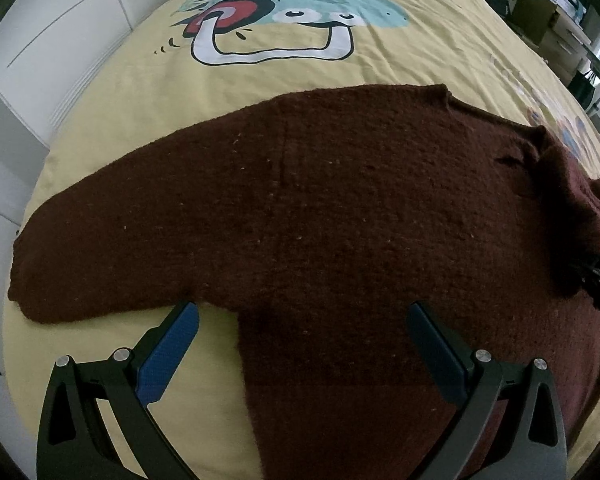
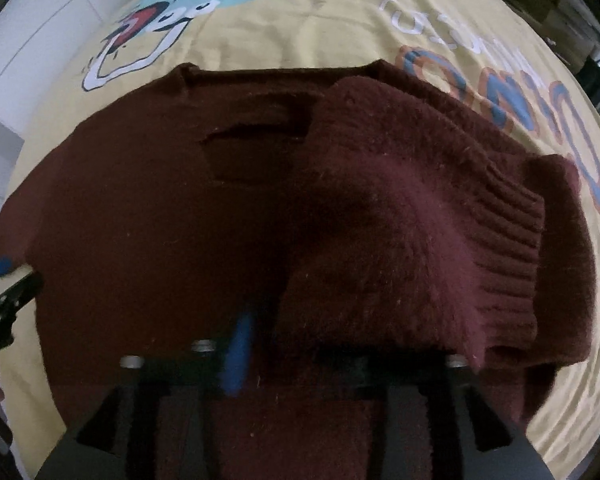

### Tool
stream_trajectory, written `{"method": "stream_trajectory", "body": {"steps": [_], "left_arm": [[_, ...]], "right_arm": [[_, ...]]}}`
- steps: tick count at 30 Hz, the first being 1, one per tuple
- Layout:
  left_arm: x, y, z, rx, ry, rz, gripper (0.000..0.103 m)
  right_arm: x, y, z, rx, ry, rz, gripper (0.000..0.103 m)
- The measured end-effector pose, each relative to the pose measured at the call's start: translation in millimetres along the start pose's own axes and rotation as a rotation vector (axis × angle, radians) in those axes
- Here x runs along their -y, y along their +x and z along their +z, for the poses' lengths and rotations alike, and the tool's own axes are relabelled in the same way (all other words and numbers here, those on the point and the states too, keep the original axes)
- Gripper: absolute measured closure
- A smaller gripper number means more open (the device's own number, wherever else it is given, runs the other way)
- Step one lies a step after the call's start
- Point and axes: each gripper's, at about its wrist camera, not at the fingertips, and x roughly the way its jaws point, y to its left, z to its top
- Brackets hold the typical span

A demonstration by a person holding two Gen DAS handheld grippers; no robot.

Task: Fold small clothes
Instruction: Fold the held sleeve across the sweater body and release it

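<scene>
A dark maroon knitted sweater [image 1: 320,200] lies flat on the yellow bed sheet [image 1: 120,120], its neck towards the far side. One sleeve [image 1: 100,240] stretches out to the left. The other sleeve [image 2: 400,220] is folded across the body, its ribbed cuff [image 2: 512,248] on top. My left gripper [image 1: 302,312] hangs open over the spot where the left sleeve joins the body, with nothing pinched. My right gripper [image 2: 320,332] stands with jaws apart at the folded sleeve; one blue pad [image 2: 240,352] shows, while the sleeve cloth drapes over and hides the other finger.
The sheet carries a large cartoon print [image 1: 300,8] beyond the sweater and letters [image 2: 500,92] at the right. White cupboard doors [image 1: 40,40] run along the left of the bed. Boxes and furniture [image 1: 548,8] stand past the far right corner.
</scene>
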Motion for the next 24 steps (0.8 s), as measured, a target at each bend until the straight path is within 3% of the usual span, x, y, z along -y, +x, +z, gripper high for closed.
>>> {"method": "stream_trajectory", "body": {"steps": [4, 9, 12, 20, 24], "left_arm": [[1.2, -1.3, -1.0, 0.007, 0.006, -0.003, 0.001], [3.5, -4.1, -2.1, 0.007, 0.027, 0.001, 0.001], [13.1, -4.6, -4.3, 0.007, 0.078, 0.009, 0.001], [68.5, -5.1, -2.8, 0.023, 0.225, -0.026, 0.001], [119.1, -10.7, 1.9, 0.049, 0.353, -0.056, 0.001]], "right_arm": [[0.2, -14.7, -11.6, -0.007, -0.031, 0.014, 0.023], [23.7, -28.7, -34.4, -0.017, -0.039, -0.017, 0.021], [46.9, -37.7, -52.9, -0.015, -0.014, 0.029, 0.021], [134.0, -42.9, -87.7, -0.003, 0.147, -0.181, 0.021], [168.1, -42.1, -95.3, 0.013, 0.236, -0.204, 0.021]]}}
